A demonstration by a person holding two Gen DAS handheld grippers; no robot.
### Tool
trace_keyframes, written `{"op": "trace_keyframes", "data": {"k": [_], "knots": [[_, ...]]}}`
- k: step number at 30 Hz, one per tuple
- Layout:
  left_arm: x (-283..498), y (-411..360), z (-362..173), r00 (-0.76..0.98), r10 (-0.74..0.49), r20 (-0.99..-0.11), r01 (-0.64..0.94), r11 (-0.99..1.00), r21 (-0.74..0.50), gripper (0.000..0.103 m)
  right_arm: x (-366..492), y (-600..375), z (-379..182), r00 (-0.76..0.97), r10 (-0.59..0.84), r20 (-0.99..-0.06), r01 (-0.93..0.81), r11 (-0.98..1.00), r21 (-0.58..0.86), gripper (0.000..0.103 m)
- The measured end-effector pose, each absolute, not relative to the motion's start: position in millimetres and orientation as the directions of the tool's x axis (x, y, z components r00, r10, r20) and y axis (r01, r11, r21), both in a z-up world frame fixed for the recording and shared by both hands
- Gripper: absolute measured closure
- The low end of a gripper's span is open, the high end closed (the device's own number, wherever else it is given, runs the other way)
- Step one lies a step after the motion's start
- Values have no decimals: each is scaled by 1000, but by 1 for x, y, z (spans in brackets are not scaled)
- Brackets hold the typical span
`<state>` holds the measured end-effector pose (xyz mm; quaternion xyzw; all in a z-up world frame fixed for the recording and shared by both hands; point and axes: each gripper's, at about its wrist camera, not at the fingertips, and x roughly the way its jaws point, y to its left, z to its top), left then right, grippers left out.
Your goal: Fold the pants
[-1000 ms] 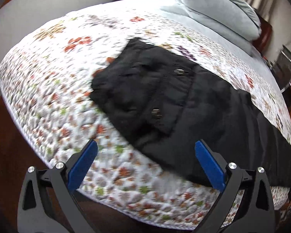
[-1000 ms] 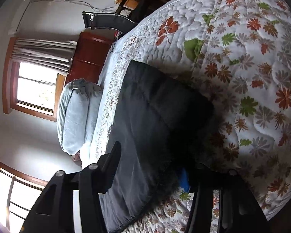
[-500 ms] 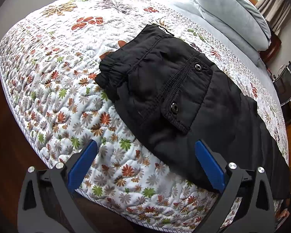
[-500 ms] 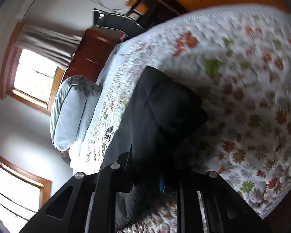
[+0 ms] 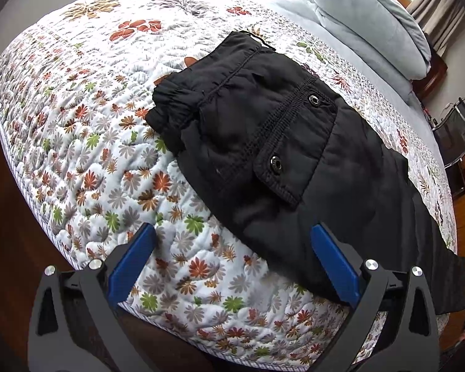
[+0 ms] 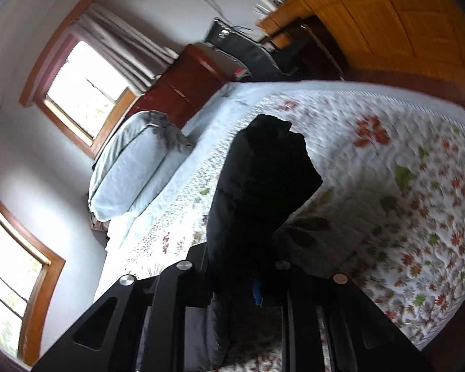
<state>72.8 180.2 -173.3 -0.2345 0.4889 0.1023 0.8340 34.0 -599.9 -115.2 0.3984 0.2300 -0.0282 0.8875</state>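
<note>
The right gripper (image 6: 241, 282) is lifting the leg end of the pants (image 5: 294, 161) off the bed (image 5: 77, 130), fingers clenched on it; the left gripper (image 5: 232, 266) is hovering released. Soft, limp fabric; I'd grip the waistband corner.

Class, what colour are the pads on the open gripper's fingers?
Blue: the left gripper pads, clearest in the left wrist view.
</note>
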Motion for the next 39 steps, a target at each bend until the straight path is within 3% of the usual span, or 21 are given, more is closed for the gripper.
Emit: {"op": "trace_keyframes", "data": {"k": [7, 19, 39], "knots": [[71, 180, -174, 505, -66, -861, -393, 870, -297, 3, 39, -553, -69, 905, 142, -400, 149, 777, 611, 84], [62, 191, -174, 518, -91, -851, -398, 855, -333, 3, 62, -447, -26, 876, 154, -458, 9, 943, 334, 84], [52, 205, -166, 531, -118, -839, -400, 838, -371, 3, 99, -309, -76, 737, 192, -648, -172, 980, 95, 84]]}}
